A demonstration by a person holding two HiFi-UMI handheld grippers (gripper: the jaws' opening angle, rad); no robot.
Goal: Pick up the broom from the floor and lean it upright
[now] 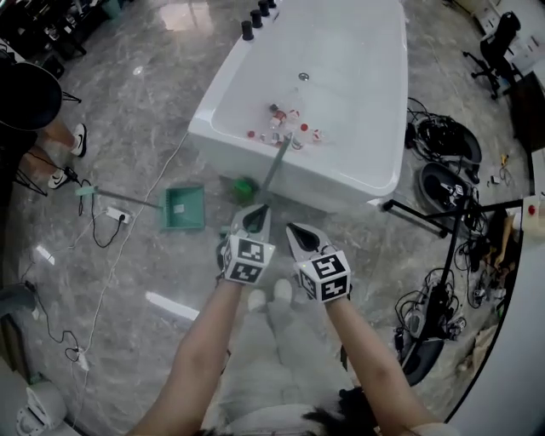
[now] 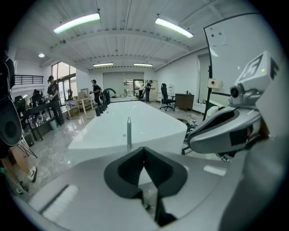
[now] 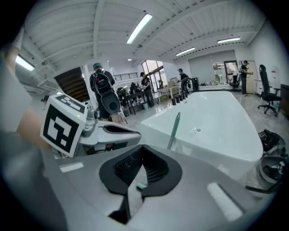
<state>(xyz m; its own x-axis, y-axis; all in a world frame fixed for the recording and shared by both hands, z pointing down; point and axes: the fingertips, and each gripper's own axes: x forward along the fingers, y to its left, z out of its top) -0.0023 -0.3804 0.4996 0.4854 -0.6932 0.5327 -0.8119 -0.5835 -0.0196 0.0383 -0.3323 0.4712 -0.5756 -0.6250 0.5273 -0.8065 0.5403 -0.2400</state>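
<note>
Floor: slick marble floor [image 1: 153, 111], white tub [image 1: 324, 194] ahead.
Broom: broom [image 1: 274, 163] is leaning on the tub rim.
Grippers: left gripper [image 1: 255, 213] and right gripper [image 1: 298, 230] both pinched together, empty.
Risk: bump that handle and you'll probably send it sliding down.

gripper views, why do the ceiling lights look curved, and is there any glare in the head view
Left gripper view: the wide-angle lens bows the ceiling lights and blackens the corners. Right gripper view: same bowing, same dark corners. Head view: a bright reflection washes out the floor near the top edge.
</note>
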